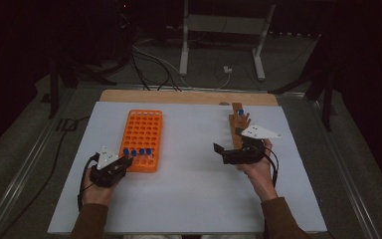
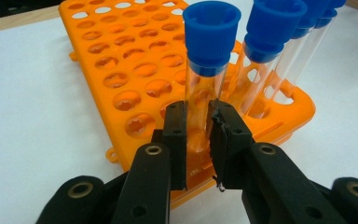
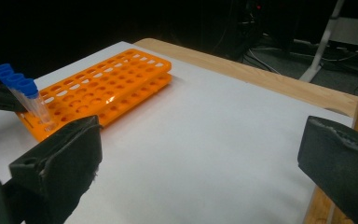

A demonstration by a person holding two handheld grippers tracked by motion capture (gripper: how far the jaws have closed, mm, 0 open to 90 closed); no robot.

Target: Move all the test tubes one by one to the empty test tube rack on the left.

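Black fingers point(image 2: 175, 140) of the left gripper point(image 2: 198, 140) pinch a clear tube point(image 2: 205, 86) low on its glass, one pad on each side. Its blue cap point(image 2: 211, 35) stands well above the jaws, and the tube sits upright in a corner hole of the orange rack point(image 2: 130, 70), in the row nearest the person. Three more capped tubes point(image 2: 272, 60) stand beside it in that row. On the white mat point(image 1: 189, 164), the right gripper point(image 1: 227, 153) hovers well apart from the rack, jaws spread wide with nothing between them, just beside a wooden stand point(image 1: 238, 122) holding another blue-capped tube point(image 1: 240, 112).
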